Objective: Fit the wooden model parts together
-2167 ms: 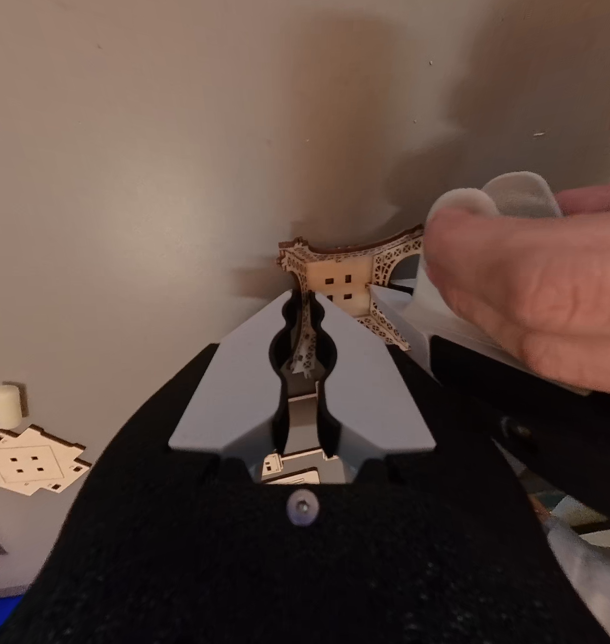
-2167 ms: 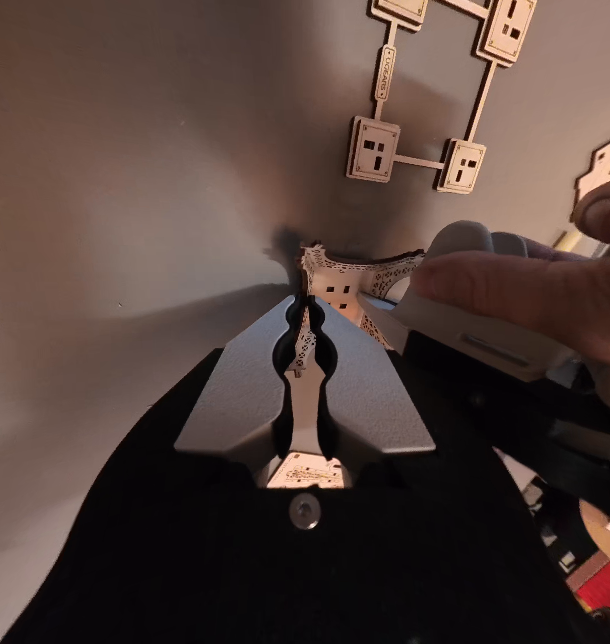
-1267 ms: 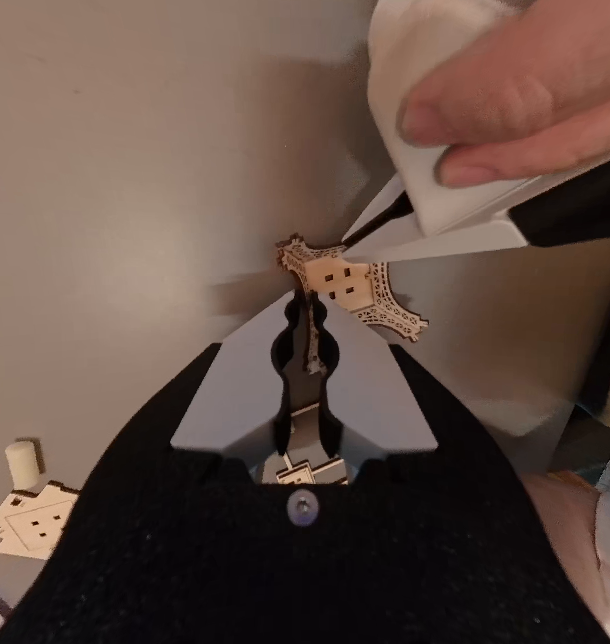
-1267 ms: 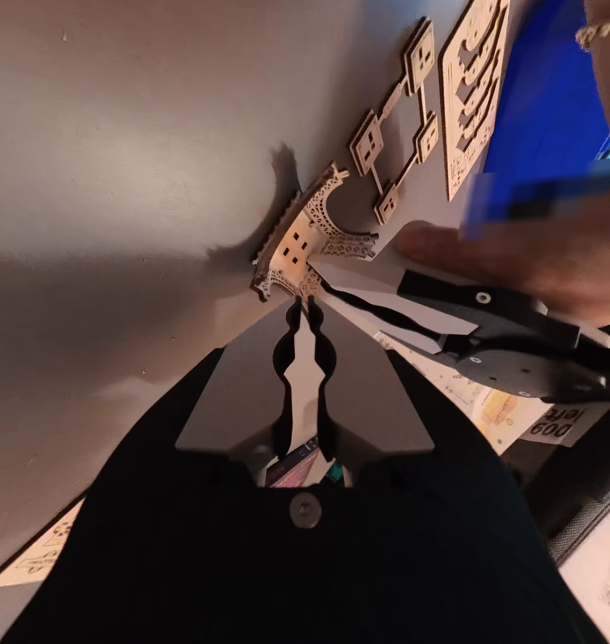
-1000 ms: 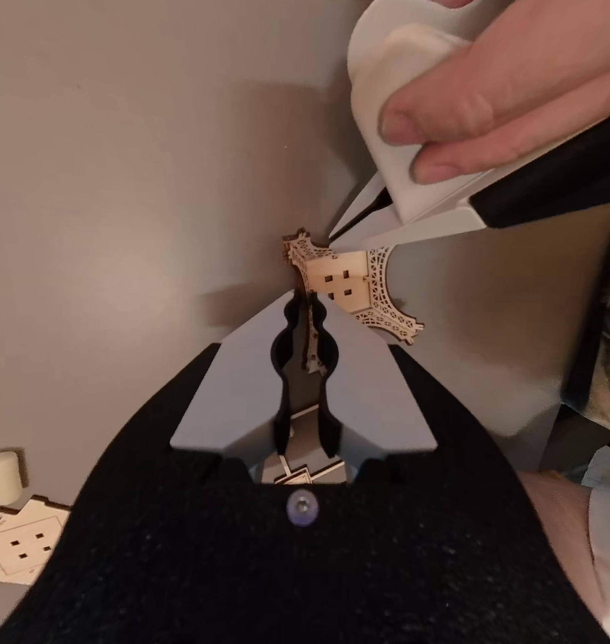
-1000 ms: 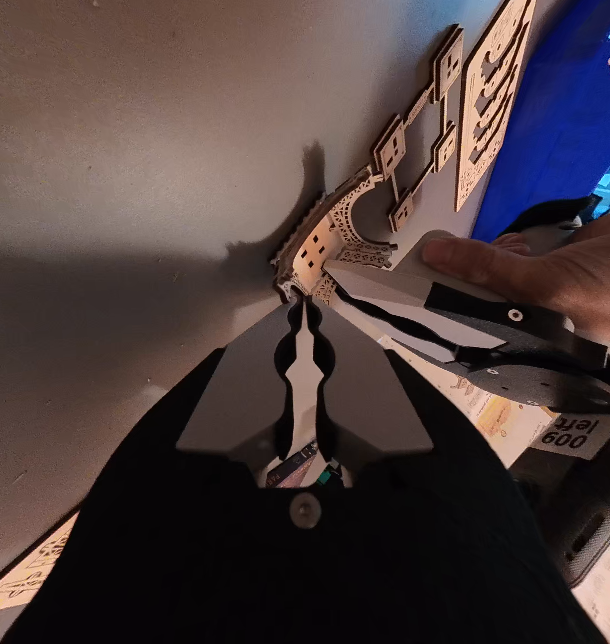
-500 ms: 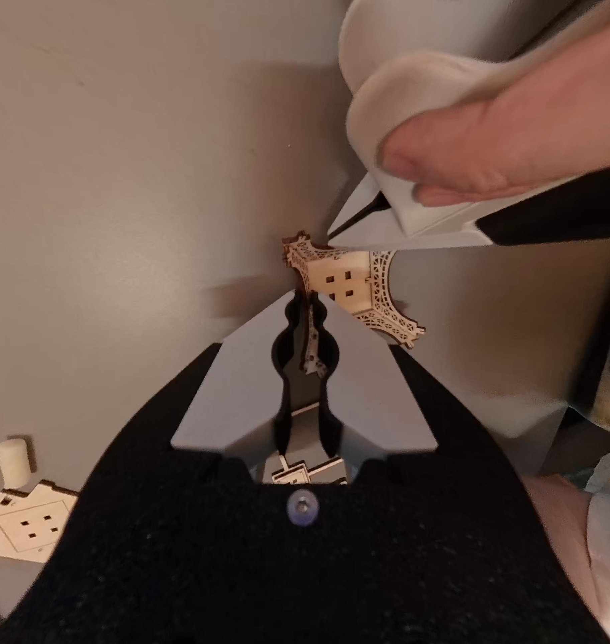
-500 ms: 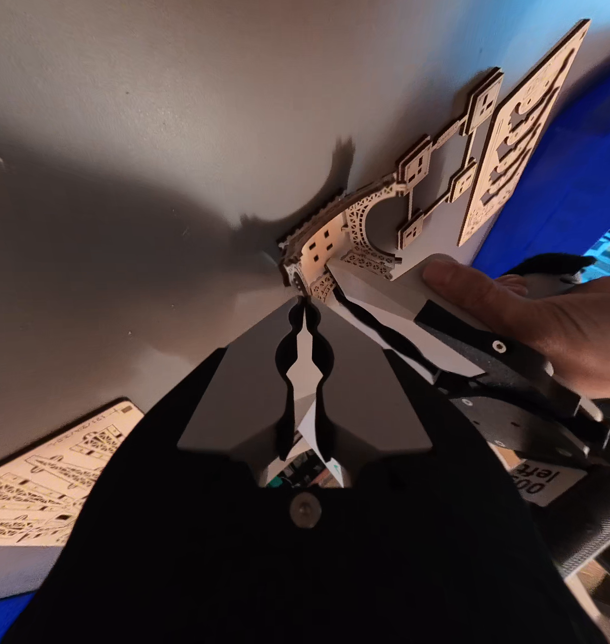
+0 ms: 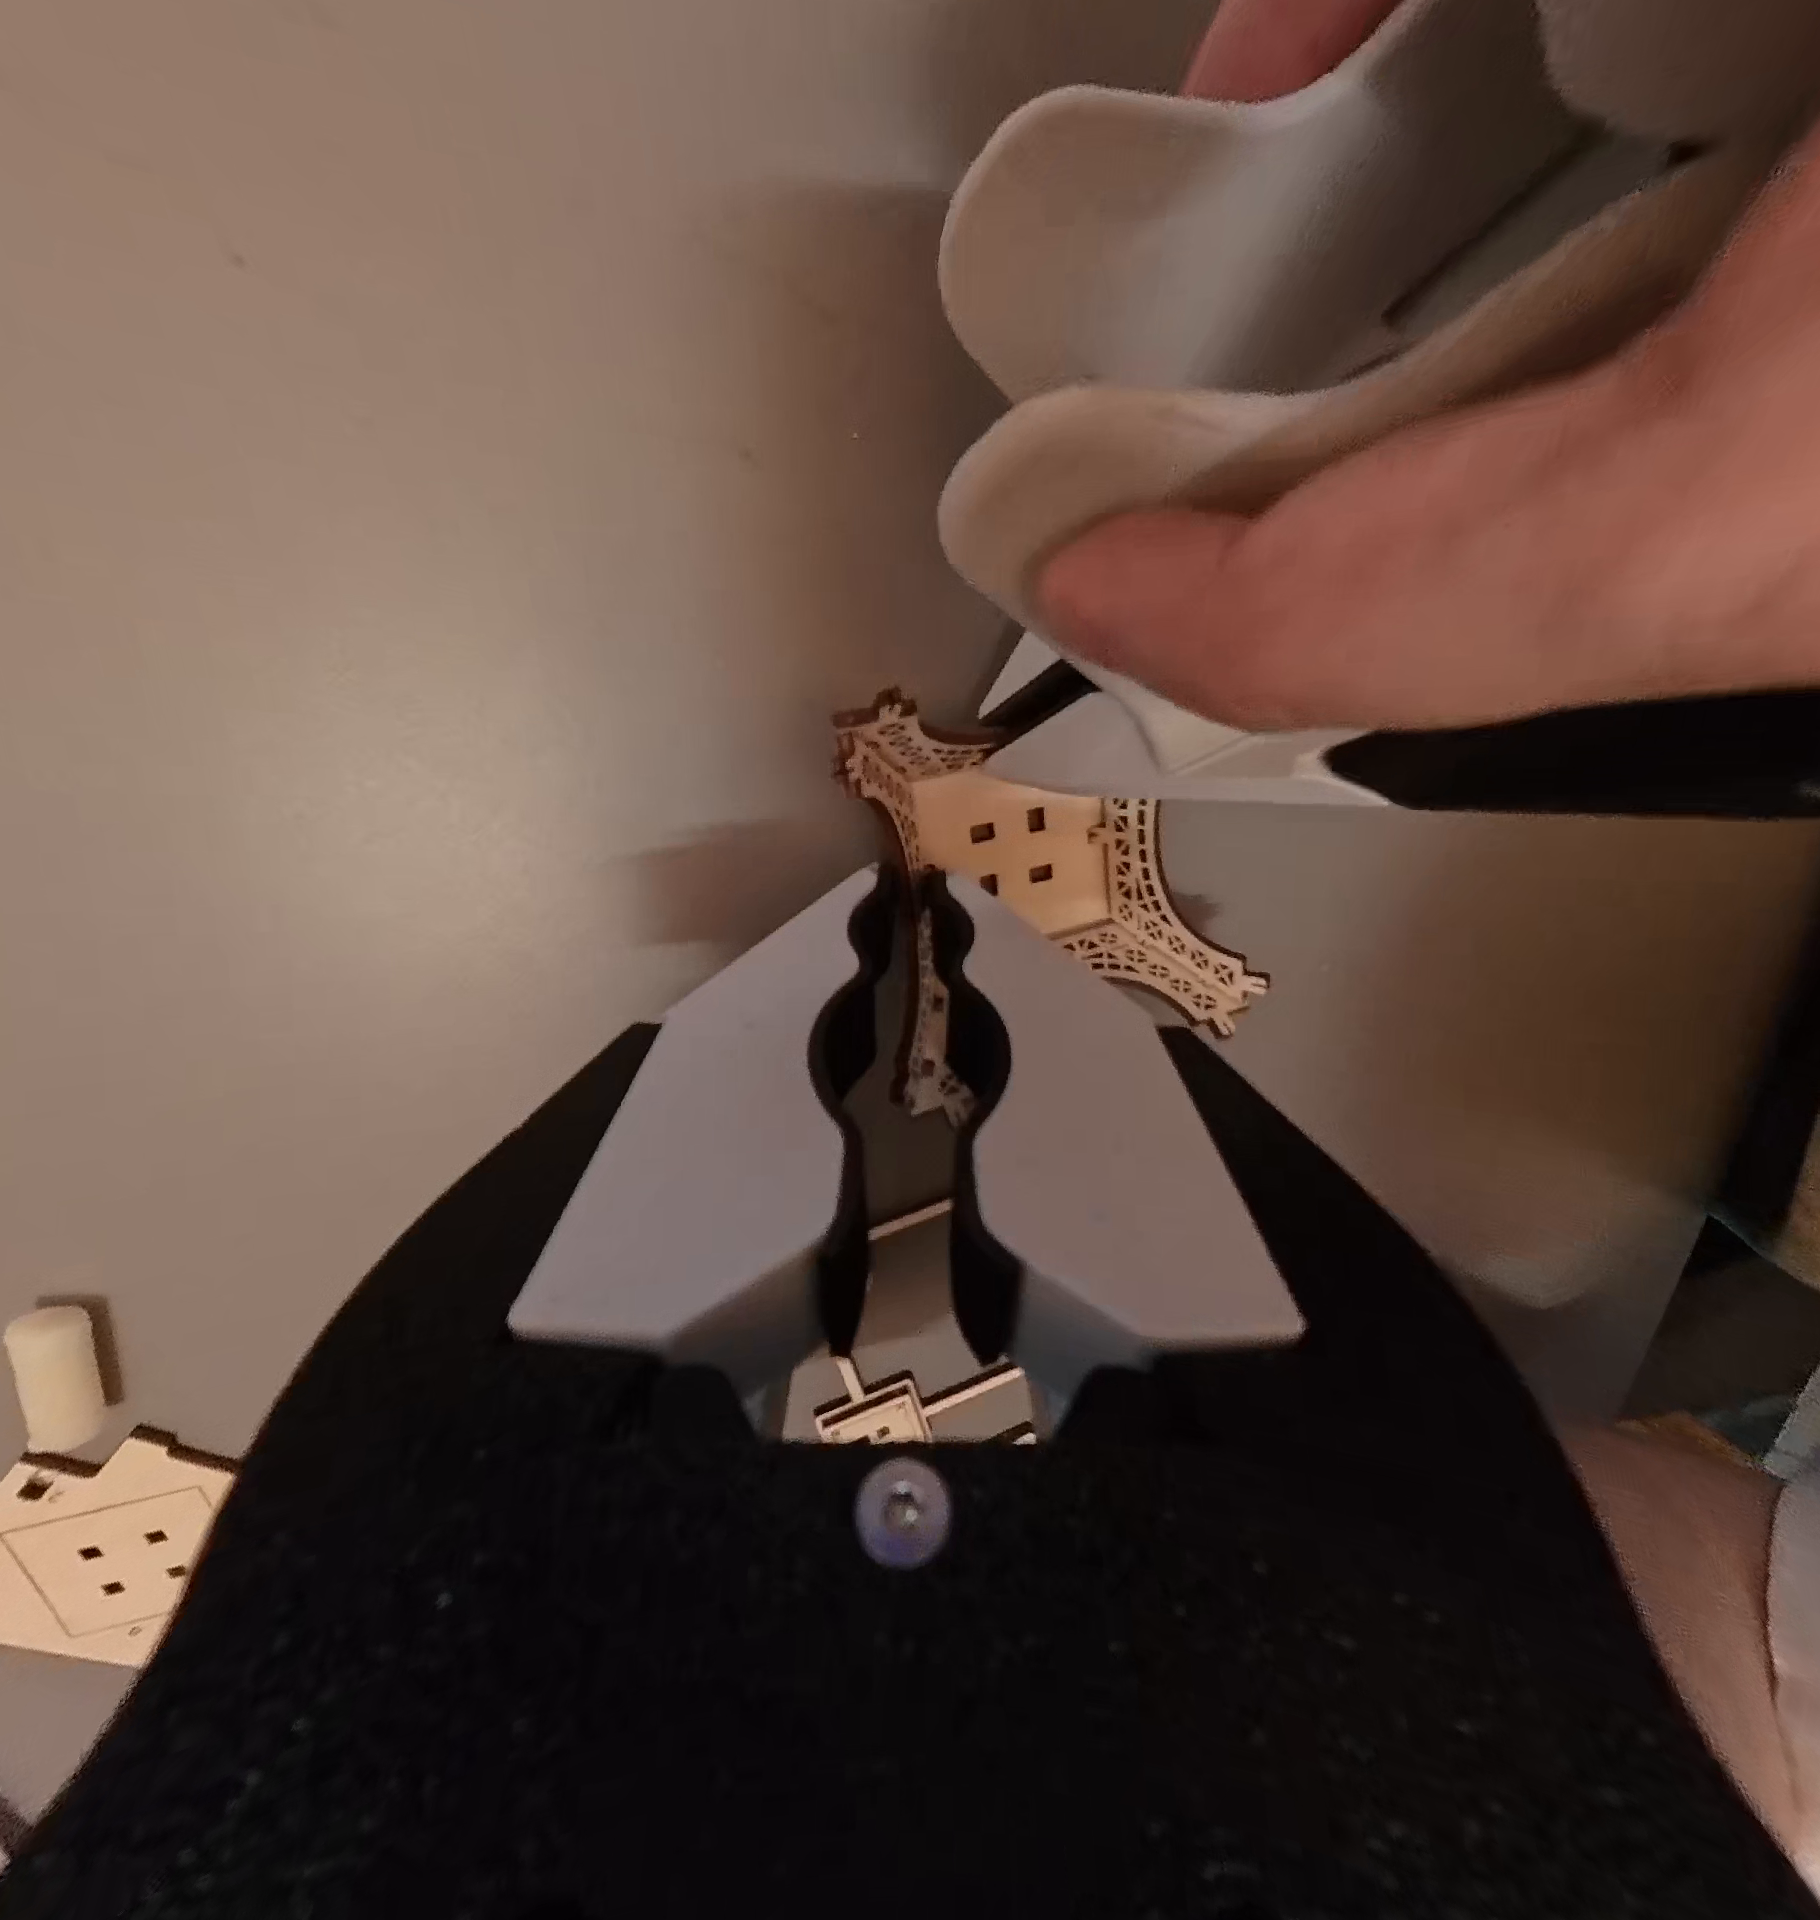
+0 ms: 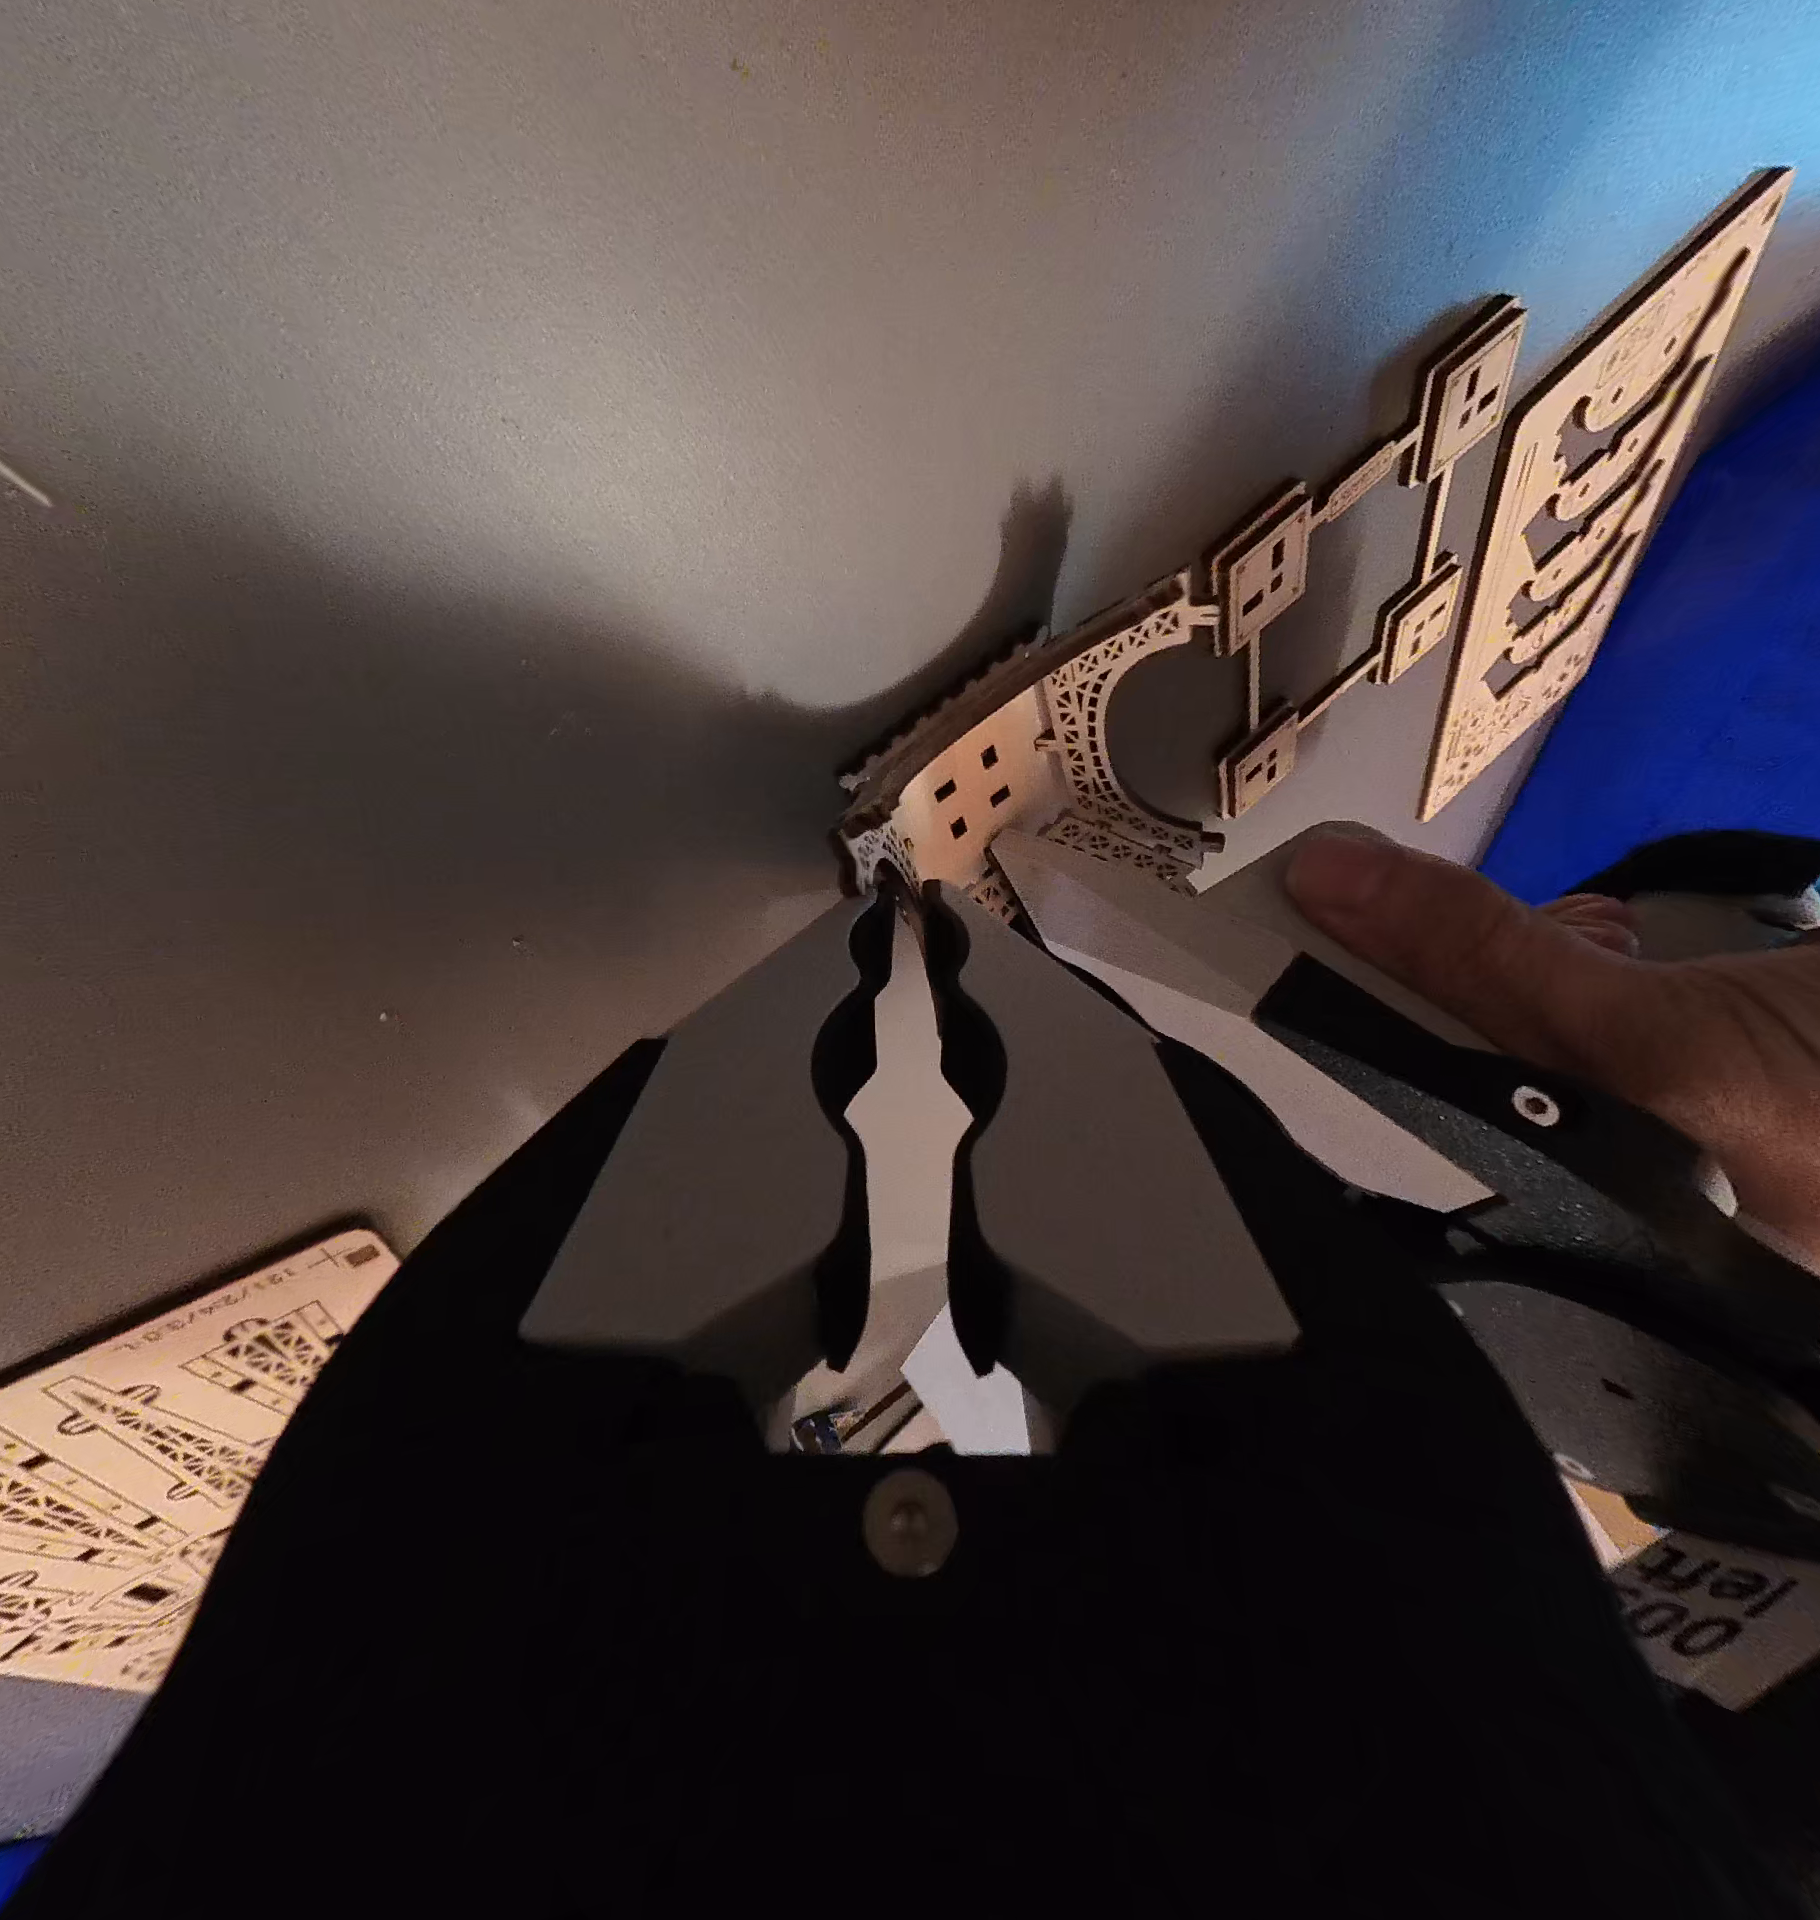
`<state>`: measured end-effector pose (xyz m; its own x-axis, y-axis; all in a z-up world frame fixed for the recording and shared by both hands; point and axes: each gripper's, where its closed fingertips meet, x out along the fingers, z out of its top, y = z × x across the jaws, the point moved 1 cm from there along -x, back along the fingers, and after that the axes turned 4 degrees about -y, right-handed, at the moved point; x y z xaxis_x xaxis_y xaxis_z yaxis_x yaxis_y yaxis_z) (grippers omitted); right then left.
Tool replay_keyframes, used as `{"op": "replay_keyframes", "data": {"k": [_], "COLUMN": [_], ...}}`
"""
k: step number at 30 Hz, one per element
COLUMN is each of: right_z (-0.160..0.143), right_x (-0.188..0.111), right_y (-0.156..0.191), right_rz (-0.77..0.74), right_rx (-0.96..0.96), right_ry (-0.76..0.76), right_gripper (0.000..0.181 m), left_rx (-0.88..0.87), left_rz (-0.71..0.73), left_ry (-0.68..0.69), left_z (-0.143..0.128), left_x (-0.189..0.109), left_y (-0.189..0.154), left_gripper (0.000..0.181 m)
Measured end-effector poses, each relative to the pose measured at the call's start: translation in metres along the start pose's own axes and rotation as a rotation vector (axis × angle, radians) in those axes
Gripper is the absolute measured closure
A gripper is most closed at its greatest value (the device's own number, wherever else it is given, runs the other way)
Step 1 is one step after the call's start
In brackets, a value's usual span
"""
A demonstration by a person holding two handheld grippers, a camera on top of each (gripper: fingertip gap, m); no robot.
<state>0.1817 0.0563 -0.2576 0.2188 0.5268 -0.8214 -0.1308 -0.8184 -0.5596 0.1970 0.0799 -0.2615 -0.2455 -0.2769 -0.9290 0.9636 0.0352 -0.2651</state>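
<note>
My left fingers (image 9: 973,1091), grey wedges with scalloped black inner edges, are clamped on a thin lattice leg of the wooden tower base (image 9: 1031,847), which I hold lifted above the grey bench (image 9: 366,520). My left gripper (image 9: 911,883) points forward and slightly upward in its own view. The base is pale laser-cut plywood: a flat square deck with four small square slots and arched, filigree legs with dark burnt edges. My right gripper (image 10: 906,894) comes in from the side, its fingers (image 10: 1041,1039) nearly together, their tips pinching another corner of the same base (image 10: 973,784); in the left wrist view it shows as a slim white-and-black beak (image 9: 1145,769) under my bare right hand (image 9: 1457,540), curled round a smooth pale handle. Farther off on the bench lie a fret of linked slotted squares (image 10: 1332,613), a cut-out sheet (image 10: 1571,499), a stepped plate (image 9: 85,1558) and a small cream cylinder (image 9: 54,1392).
</note>
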Motion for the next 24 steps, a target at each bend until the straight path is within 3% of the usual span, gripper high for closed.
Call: {"op": "replay_keyframes", "data": {"k": [11, 24], "right_z": [0.0071, 0.0078], "right_x": [-0.0015, -0.0029], "right_y": [0.0104, 0.0101], "right_rz": [0.148, 0.208], "right_rx": [0.051, 0.004], "right_ry": [-0.046, 0.037], "right_gripper": [0.179, 0.179], "left_rx": [0.012, -0.006], "left_rz": [-0.009, -0.013], "left_ry": [0.003, -0.004], "left_z": [-0.0001, -0.0002], "left_x": [-0.0002, -0.0009], "left_y": [0.0006, 0.0014], "left_gripper": [0.179, 0.179]}}
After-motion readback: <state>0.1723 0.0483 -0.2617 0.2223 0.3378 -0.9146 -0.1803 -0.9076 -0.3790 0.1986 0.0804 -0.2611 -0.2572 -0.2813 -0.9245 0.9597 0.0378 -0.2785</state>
